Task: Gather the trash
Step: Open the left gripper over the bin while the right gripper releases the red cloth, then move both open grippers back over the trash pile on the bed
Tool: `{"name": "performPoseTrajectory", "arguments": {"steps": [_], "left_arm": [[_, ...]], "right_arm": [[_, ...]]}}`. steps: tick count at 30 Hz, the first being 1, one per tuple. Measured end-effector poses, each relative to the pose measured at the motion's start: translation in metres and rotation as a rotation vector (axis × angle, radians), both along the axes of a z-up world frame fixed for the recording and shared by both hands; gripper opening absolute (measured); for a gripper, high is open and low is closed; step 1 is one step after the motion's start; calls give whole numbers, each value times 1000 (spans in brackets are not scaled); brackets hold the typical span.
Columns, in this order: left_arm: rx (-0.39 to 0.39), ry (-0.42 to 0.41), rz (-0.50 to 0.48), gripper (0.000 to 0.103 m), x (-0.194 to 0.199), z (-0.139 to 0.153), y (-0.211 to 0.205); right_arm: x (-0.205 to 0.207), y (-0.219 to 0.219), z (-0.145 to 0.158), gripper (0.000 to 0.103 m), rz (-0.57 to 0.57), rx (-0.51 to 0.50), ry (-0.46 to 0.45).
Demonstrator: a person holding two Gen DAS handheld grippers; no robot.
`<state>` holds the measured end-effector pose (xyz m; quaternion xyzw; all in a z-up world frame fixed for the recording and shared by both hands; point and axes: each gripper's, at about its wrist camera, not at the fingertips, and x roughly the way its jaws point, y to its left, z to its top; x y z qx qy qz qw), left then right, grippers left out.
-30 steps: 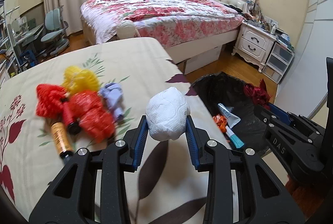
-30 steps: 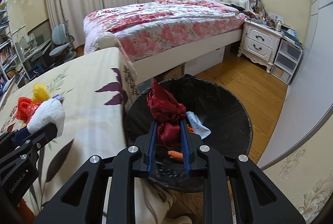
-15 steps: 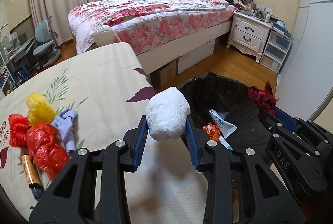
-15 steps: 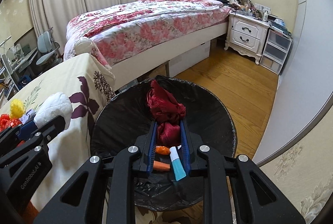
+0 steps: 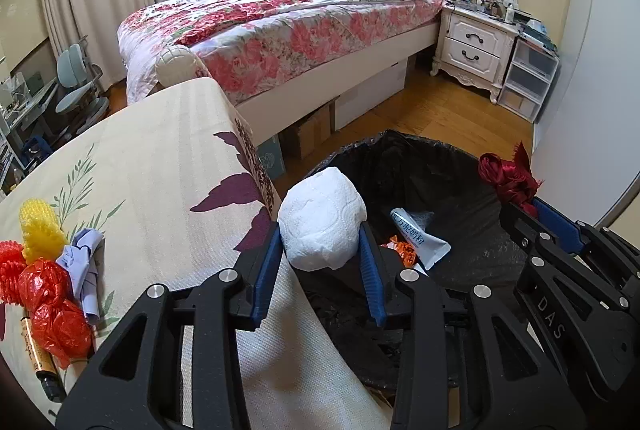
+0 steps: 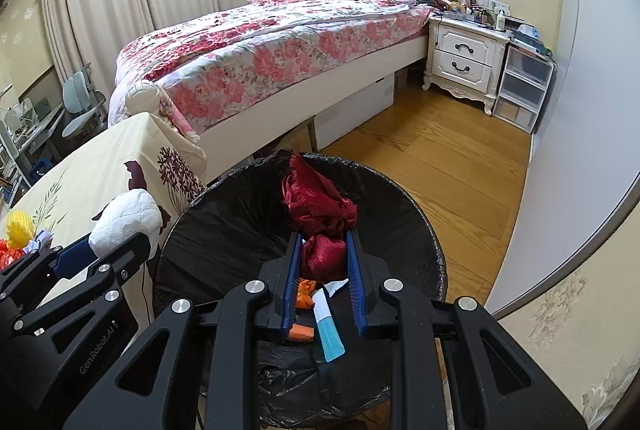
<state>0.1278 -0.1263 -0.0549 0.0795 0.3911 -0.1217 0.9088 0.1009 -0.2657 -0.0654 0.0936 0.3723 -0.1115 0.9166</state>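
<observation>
Both loads carried out over the black-lined bin [image 6: 400, 214], clearly so that anything let go drops inside rather than back on the table [image 5: 160, 158]. In the left gripper [image 5: 320, 258], a white paper wad [image 5: 322, 220] sitting between the 2 blue pads, at the near-left edge of the bin mouth just past the table's corner; jaws just widened a little, wad not yet dropped and seemingly touching both pads, so probably the start of a release. In the right gripper [image 6: 323, 266], a dark red fabric bundle [image 6: 316, 214] pinched narrow and firm, its loose top fanning above the fingertips, held over the middle of the opening, likely the safer spot for floppy cloth that could snag on the rim. Already at the bottom of the bin: a white and blue tube [image 6: 326, 326] and an orange wrapper [image 6: 304, 296], evidence of the sorting being under way. Left behind on the tablecloth, well apart from the bin: a yellow mesh ball [image 5: 38, 226], red crumpled plastic [image 5: 52, 302], a pale purple scrap [image 5: 84, 262] and a small amber bottle [image 5: 38, 358], grouped close together, presumably the next pickups. Main risk judged here: the wad being so near the table-side rim, a drop onto the liner's edge instead of inside.
</observation>
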Motion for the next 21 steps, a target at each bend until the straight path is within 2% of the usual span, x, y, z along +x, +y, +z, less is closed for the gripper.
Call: {"name": "performPoseTrajectory", "arguments": {"steps": [2,6,9,12,21], "left_arm": [[-2,2,-5,47,0,0,-1],[-4,-8,-6,60,1,1,0],[-8,-9,-1,70,0,3,1],[-4,-23,5,79,-4,5,4],[10,-36,36,84,-16,14,20]], "right_arm": [[0,-1,0,25,-3,-3,-3],[-2,-7,1,41,-26,2,-15],[-4,-10,4,42,-39,-2,-19],[-7,-10,7,46,-46,-14,-26],[-17,2,12,62,-33,-59,-38]]}}
